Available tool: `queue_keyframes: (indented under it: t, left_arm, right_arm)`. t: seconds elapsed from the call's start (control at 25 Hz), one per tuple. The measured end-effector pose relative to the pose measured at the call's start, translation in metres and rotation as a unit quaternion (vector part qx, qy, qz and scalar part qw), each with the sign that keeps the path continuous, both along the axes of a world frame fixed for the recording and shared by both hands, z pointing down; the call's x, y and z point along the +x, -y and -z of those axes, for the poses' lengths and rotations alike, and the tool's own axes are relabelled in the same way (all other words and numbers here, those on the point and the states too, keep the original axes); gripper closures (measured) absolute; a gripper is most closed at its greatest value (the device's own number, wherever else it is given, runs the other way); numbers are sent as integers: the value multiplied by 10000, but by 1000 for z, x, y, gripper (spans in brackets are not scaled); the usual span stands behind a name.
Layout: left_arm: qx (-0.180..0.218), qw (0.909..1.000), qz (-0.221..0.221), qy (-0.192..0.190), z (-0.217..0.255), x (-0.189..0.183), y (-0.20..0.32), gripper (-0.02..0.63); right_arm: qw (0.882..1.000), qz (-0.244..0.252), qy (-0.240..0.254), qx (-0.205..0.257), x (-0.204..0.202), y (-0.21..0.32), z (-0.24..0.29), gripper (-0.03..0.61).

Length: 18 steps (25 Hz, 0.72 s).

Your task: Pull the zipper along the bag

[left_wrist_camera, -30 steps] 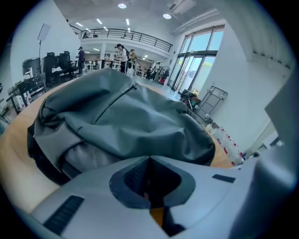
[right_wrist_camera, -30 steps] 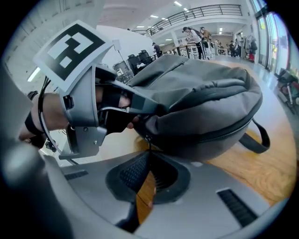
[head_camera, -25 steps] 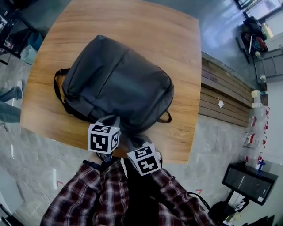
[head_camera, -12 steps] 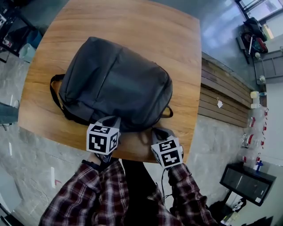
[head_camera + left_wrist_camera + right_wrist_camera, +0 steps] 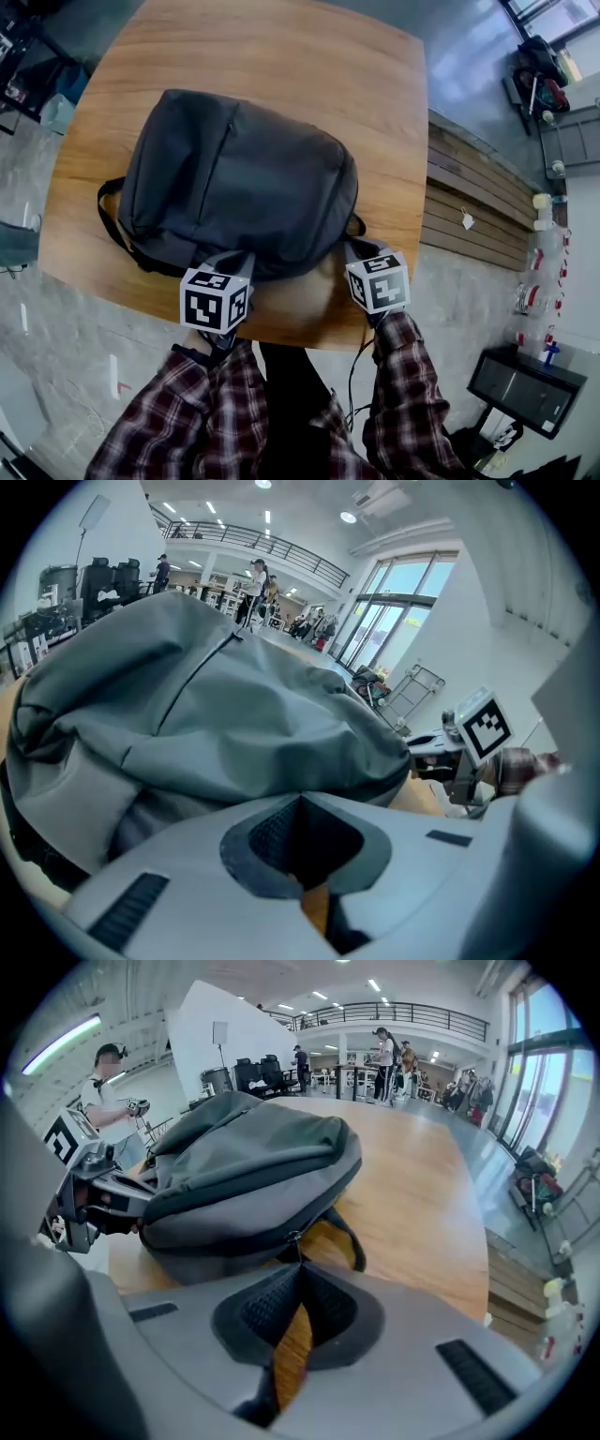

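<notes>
Our right gripper (image 5: pixel 300 1267) has its jaws pressed together on the zipper pull (image 5: pixel 296 1243), at the near right corner of the bag (image 5: pixel 234 183). Our left gripper (image 5: pixel 300 801) has its jaws closed on the bag's near edge, pinching the fabric. The grey bag lies flat on the wooden table (image 5: pixel 281 56), with a strap (image 5: pixel 105 214) looping out at its left side.

We see the bag (image 5: pixel 234 178) in matt grey woven cloth, its zipper pull (image 5: pixel 293 1237) dull metal. The worktop (image 5: pixel 309 56) is smooth, satin wood with visible grain. Left gripper (image 5: pixel 300 799) and right gripper (image 5: pixel 300 1267): smooth matt grey plastic, dark finely meshed pads (image 5: pixel 269 1307).
</notes>
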<state>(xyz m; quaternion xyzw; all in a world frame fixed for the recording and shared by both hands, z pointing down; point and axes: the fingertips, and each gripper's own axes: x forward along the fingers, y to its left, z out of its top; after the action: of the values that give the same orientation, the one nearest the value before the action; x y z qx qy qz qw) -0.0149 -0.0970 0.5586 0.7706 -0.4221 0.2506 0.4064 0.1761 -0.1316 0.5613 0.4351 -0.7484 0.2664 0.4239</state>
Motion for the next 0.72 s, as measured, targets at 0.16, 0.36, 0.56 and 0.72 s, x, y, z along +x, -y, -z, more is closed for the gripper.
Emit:
queue_keyframes:
  t: [0.16,0.36,0.56,0.72]
  left_arm:
    - [-253,9997,-30,-30,-1,1,2,606]
    - [-396,9989,-110,209,-1,-15,13,606]
    - [-404,9962,466,620,2,-56,37,606]
    - [51,9872,728,1417,34,-80,58,606]
  right_arm:
    - [9992,-161,328,-130,-8,-12,-3,570]
    - [9969,-256,681,-287,-29,-42,-3,571]
    - [9916,-187,1174,-518,-81,-90,-1,571]
    - [9848,57,1577,-729,-136,-119,0,571]
